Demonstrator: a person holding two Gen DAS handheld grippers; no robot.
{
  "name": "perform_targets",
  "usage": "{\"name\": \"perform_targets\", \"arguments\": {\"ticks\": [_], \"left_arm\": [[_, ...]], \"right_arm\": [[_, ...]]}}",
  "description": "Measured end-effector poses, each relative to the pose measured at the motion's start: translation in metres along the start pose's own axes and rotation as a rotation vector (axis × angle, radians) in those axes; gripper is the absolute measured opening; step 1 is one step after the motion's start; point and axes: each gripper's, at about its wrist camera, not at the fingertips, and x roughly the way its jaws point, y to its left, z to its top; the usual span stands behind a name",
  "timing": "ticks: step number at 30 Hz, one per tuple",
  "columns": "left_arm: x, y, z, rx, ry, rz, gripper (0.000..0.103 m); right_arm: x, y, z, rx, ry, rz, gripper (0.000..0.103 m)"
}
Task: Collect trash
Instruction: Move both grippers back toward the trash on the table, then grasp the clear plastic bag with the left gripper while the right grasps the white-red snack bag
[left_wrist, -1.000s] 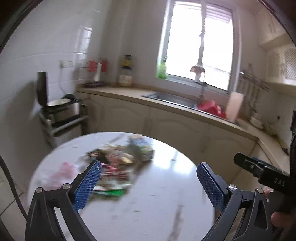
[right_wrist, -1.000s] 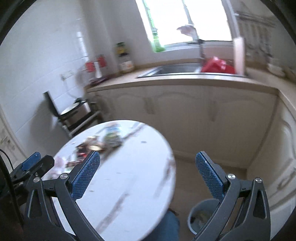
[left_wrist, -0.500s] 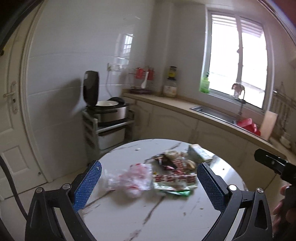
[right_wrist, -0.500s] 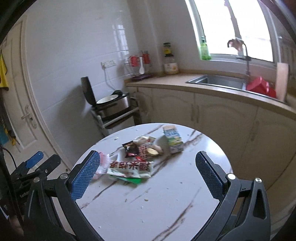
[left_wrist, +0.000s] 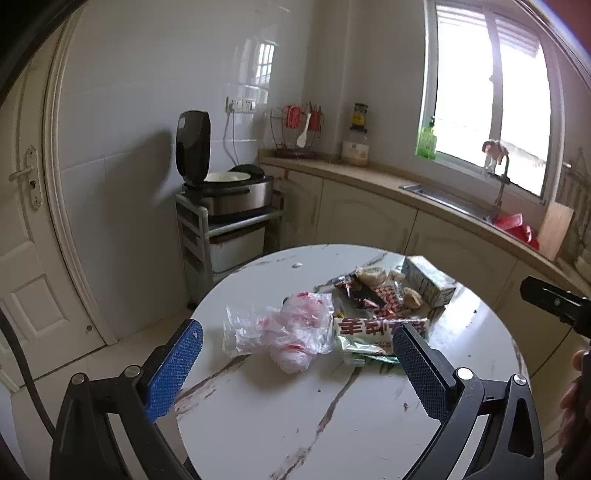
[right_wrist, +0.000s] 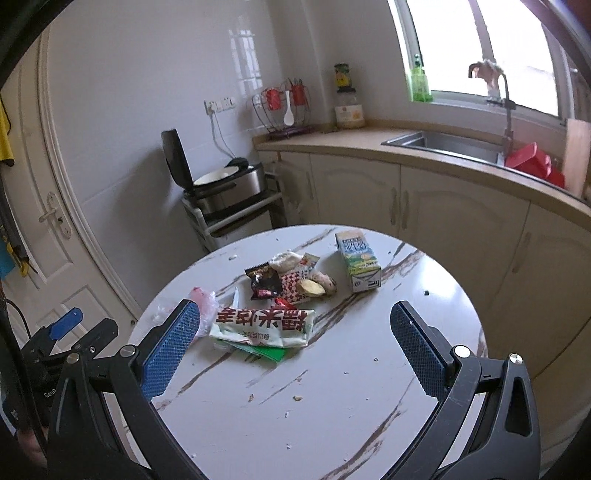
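Observation:
Trash lies in a heap on the round marble table (left_wrist: 295, 413) (right_wrist: 332, 398). A crumpled clear plastic bag with red print (left_wrist: 284, 334) (right_wrist: 201, 301) is at the heap's left. Beside it lies a white and green snack wrapper with red characters (left_wrist: 373, 332) (right_wrist: 264, 326). Behind are a dark small wrapper (right_wrist: 264, 282), food scraps (right_wrist: 314, 286) and a milk carton (left_wrist: 428, 282) (right_wrist: 358, 260). My left gripper (left_wrist: 295, 373) hangs open above the table's near side, facing the plastic bag. My right gripper (right_wrist: 295, 347) is open too, short of the snack wrapper, with nothing between its fingers.
A rice cooker with its lid up (left_wrist: 225, 184) (right_wrist: 221, 184) sits on a small rack left of the table. A counter with a sink (right_wrist: 443, 142), a red item (right_wrist: 533, 162) and a cutting board runs behind. A white door (left_wrist: 26, 266) is at the far left. Crumbs dot the table.
Both views have swung left and down from the counter and window onto the table, and have steadied. The trash heap now sits centred between each gripper's fingers. Both grippers stay open.

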Motion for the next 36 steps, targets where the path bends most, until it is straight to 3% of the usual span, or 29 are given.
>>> {"name": "perform_targets", "arguments": {"ticks": [6,13,21,28,30,33,36], "left_arm": [[0.042,0.004,0.007,0.023,0.075,0.023,0.101],[0.101,0.015,0.011,0.094,0.174,0.048,0.101],[0.172,0.022,0.022,0.170,0.285,0.044,0.102],[0.226,0.029,0.039,0.166,0.305,0.027,0.102],[0.237,0.030,0.040,0.153,0.312,0.014,0.098],[0.245,0.040,0.039,0.093,0.349,-0.047,0.078],[0.247,0.047,0.041,0.070,0.345,-0.060,0.061]], "right_arm": [[0.041,0.000,-0.010,-0.038,0.101,-0.021,0.103],[0.108,0.020,-0.037,-0.183,0.265,-0.057,0.103],[0.153,0.043,-0.052,-0.319,0.344,-0.069,0.103],[0.177,0.058,-0.059,-0.417,0.371,-0.041,0.103],[0.183,0.060,-0.057,-0.415,0.360,-0.003,0.103],[0.193,0.056,-0.055,-0.381,0.364,0.049,0.103],[0.193,0.047,-0.050,-0.330,0.351,0.093,0.079]]}}
